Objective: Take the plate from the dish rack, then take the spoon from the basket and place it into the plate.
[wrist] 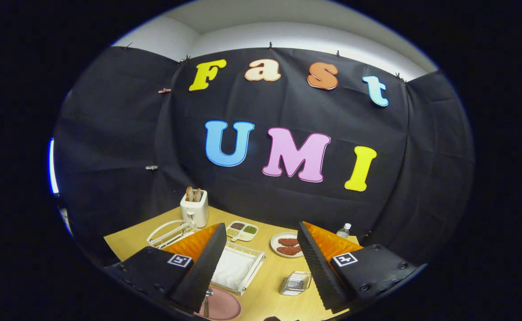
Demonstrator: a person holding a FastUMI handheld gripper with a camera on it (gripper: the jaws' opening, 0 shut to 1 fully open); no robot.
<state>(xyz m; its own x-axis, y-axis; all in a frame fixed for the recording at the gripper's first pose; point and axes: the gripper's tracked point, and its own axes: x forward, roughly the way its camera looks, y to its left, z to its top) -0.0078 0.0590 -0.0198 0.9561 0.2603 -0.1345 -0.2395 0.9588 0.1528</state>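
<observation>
gripper (261, 267) fingers wide apart holding nothing, spoon (206, 303) looks already on the pink plate (223, 306) near left; careless retreat could clip the wire basket (296, 283).

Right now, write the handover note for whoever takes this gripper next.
Gripper: open, fingers spread wide, holding nothing, raised above the wooden table.
Round pink plate: flat on the table near the left finger, in front of the white wire dish rack.
Metal spoon: lying in the plate.
Small wire basket: between the fingers; looks empty.
Done: both steps, apparently. Left: just confirm.
</observation>
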